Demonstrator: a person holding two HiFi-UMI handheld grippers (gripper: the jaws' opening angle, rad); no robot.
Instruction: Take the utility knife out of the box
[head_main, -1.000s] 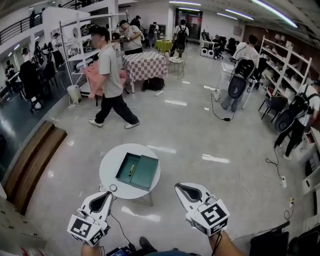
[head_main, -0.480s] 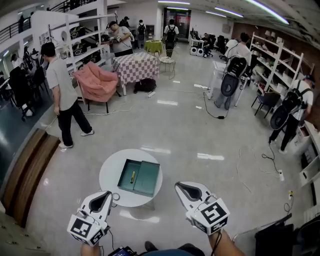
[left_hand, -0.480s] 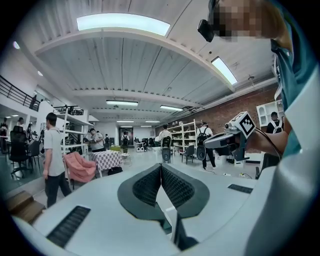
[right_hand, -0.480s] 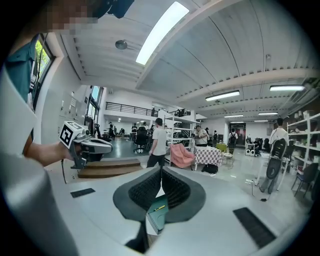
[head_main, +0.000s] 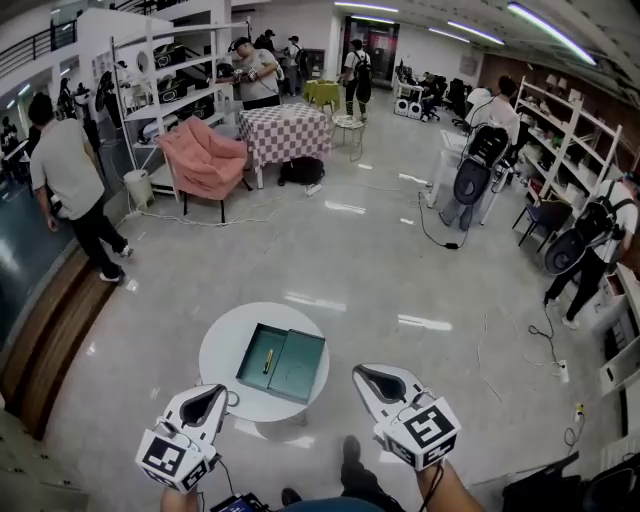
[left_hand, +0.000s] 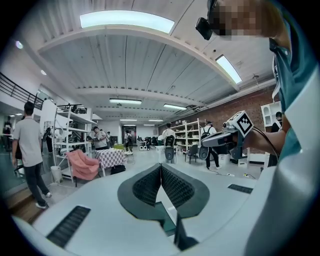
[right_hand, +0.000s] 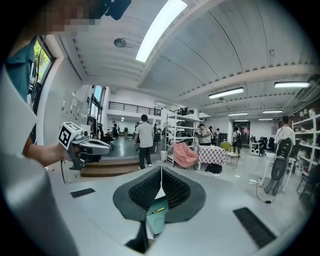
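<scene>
Low in frame, the left gripper (head_main: 212, 393) and right gripper (head_main: 368, 377) have jaws pressed together, empty. Above them, the knife (head_main: 267, 360) lies in the open box (head_main: 300, 368) on the table (head_main: 215, 350).

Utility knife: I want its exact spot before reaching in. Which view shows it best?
The head view: the utility knife lies fully visible in the open green box. The right gripper view shows only a yellow sliver beneath its jaws; the left gripper view shows some box, no knife.
</scene>
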